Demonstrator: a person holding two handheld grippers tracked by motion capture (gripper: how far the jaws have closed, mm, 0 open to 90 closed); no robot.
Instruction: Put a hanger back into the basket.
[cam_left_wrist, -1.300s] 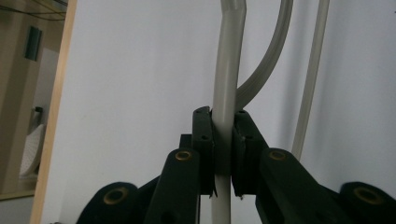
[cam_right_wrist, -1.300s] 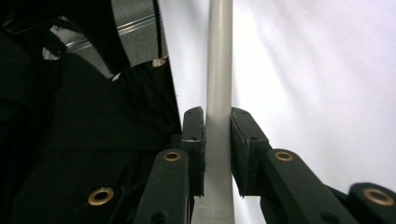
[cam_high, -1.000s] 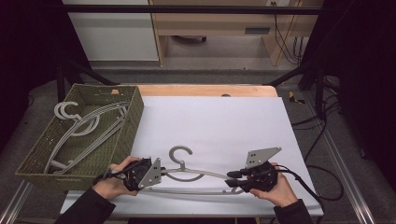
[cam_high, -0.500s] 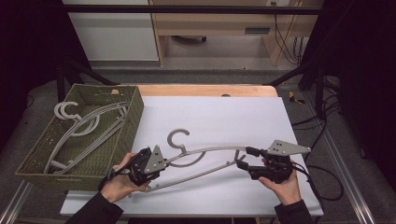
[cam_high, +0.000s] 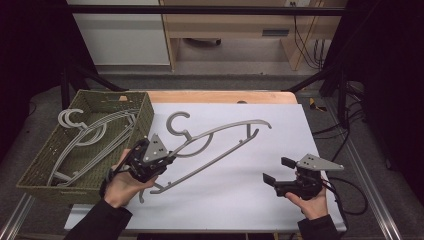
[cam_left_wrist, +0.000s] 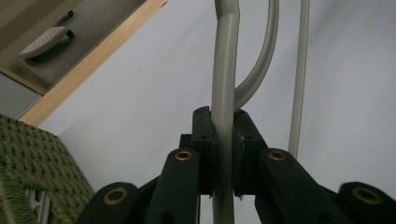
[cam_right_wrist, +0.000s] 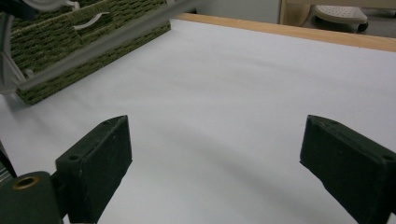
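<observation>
High view: grey hanger (cam_high: 215, 142) runs diagonally across frame centre, hook toward upper centre, far shoulder tip upper right of middle, near end clamped in the left gripper (cam_high: 150, 159) at lower left, just beside the green woven basket (cam_high: 35, 172) holding more grey hangers (cam_high: 85, 137). The right gripper (cam_high: 277, 172) sits lower right, well apart from the hanger, jaws just opened wide, nothing between them. Hanger looks like thin moulded plastic: light, stiff, smooth and likely slippery, long enough to swing and twist about a one-end grip; best hold seems the shoulder bar near the neck. White sheet (cam_high: 250, 200) over a wooden table (cam_high: 220, 96), flat, matte; dark room, pale cabinet and wooden shelving behind, cables at right. Left gripper view: both pads pressed on the hanger's bar at frame centre, bar running straight up the frame, the curved brace and lower rail to its right, white sheet beneath, basket corner lower left. Right gripper view: two black pads far apart at the bottom corners, bare white sheet between, basket and a blurred hanger rail upper left, table edge along the top.
</observation>
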